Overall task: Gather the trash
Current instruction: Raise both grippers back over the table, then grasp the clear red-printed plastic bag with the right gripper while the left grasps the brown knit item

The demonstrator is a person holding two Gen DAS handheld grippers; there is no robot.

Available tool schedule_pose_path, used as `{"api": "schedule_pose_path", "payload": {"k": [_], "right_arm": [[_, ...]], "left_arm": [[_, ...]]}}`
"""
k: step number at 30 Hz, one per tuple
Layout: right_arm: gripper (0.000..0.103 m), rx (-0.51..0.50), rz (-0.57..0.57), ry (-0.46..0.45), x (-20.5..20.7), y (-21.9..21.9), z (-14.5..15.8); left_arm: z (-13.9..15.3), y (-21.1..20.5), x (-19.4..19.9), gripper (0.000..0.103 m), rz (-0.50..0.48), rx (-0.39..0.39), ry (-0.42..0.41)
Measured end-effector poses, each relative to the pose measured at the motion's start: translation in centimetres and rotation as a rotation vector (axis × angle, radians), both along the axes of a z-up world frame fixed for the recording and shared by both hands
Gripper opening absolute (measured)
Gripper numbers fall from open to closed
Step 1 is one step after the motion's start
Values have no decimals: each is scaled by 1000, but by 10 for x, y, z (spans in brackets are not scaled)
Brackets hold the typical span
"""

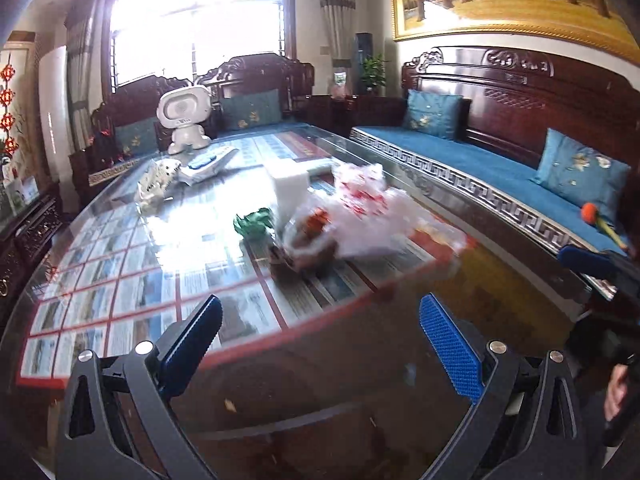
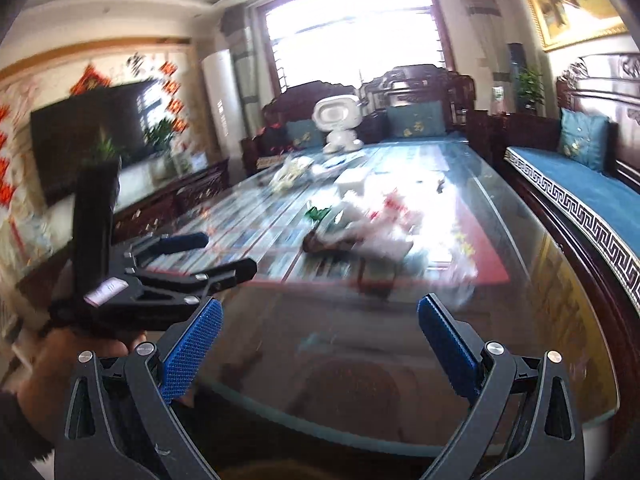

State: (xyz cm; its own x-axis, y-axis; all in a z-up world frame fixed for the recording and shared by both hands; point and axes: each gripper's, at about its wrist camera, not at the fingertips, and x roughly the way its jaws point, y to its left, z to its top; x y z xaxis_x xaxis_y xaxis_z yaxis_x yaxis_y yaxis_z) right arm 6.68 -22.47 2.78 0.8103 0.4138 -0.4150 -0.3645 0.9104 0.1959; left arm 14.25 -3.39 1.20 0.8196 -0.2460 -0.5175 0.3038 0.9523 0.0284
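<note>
Plastic trash bag (image 1: 360,216) — mid-table, well ahead of jaws | both jaws spread, empty

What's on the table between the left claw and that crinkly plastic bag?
Nothing: in the left wrist view, only bare glass table top lies between the open left claw and the plastic bag.

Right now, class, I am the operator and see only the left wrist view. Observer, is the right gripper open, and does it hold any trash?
Observer: The right gripper is open, its fingers empty, over the near end of the glass table.
Operator: What stands on my left, outside my view?
Observer: A dark television against the left wall.
</note>
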Motion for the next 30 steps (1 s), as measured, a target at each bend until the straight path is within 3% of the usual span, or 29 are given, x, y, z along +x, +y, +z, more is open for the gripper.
{"api": "schedule_pose_path", "payload": {"k": [3, 8, 13, 18, 22, 23, 24, 27, 30], "right_arm": [[95, -18, -46, 11, 36, -6, 3], [95, -105, -132, 70, 107, -4, -1], [95, -207, -138, 125, 178, 10, -15], [95, -179, -139, 213, 235, 18, -27], [95, -187, -153, 276, 257, 23, -41], [91, -185, -152, 287, 259, 24, -44], [75, -178, -145, 294, 259, 24, -46], [48, -166, -95, 310, 257, 24, -50], [37, -144, -68, 274, 246, 20, -46]], "left_arm": [[-6, -2, 36, 99, 6, -9, 42], [-21, 16, 107, 99, 118, -49, 98], [-33, 29, 140, 99, 93, -146, 167], [-46, 16, 151, 99, 10, -64, 228], [-48, 14, 156, 99, 6, -23, 236], [-49, 15, 158, 99, 5, -26, 245], [-50, 15, 159, 99, 0, -26, 252], [-51, 15, 161, 99, -6, -15, 257], [-50, 18, 160, 99, -9, -31, 256]]}}
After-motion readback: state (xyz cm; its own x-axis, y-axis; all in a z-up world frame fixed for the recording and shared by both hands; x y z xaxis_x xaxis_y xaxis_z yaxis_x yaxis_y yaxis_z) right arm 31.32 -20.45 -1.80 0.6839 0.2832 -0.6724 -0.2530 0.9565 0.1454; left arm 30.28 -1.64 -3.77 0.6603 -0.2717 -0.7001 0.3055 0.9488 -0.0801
